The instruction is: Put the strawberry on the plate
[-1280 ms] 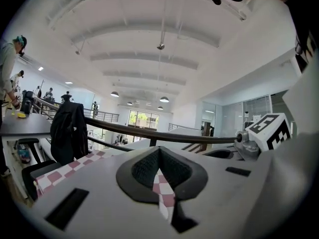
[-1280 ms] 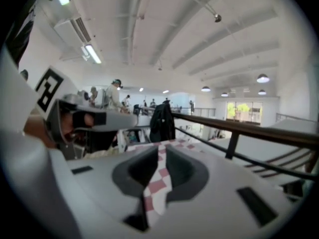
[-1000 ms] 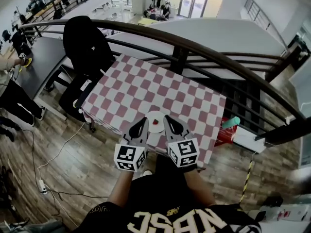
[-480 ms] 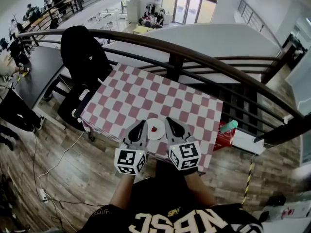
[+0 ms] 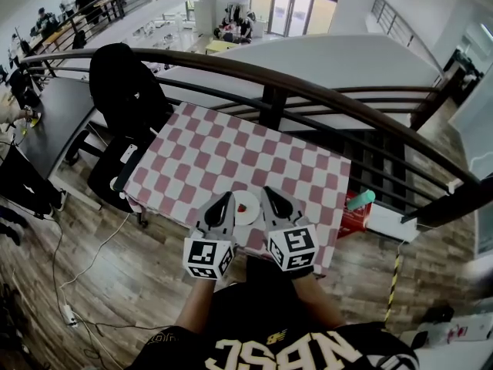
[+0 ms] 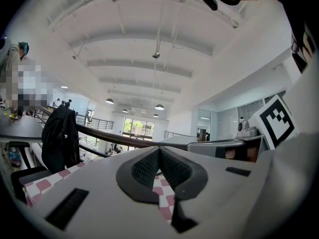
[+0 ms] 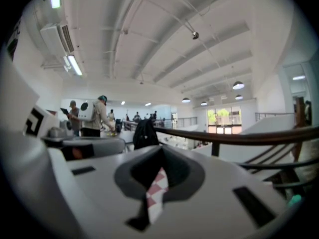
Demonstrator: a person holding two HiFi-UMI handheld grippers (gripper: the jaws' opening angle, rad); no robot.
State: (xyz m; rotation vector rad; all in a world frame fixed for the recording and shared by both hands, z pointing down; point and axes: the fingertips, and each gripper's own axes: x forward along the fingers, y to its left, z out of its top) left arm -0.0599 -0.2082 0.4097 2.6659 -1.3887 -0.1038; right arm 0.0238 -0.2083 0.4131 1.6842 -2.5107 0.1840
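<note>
Strawberry (image 5: pixel 243 207): lay on white plate (image 5: pixel 252 216), near edge of checkered desk (image 5: pixel 231 153). Left gripper (image 5: pixel 226 200), right gripper (image 5: pixel 271 194): both clenched, empty, flanking plate. Placement judged done; withdraw straight back, avoid nudging plate.

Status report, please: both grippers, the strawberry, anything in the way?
Left gripper shut, empty. Right gripper shut, empty. Strawberry on plate, between grippers. Nothing in the way.

Hidden, tiny or cropped near the table's front edge
Covered at both sides by left gripper (image 5: pixel 225 199) and right gripper (image 5: pixel 270 193): plate (image 5: pixel 251 203); too small for more than a red speck: strawberry (image 5: pixel 241 207); both blocked in the gripper views by the gripper bodies, only a sliver of tablecloth (image 6: pixel 163 195) in each jaw gap; cut off at the bottom edge: torso (image 5: pixel 293 338)
</note>
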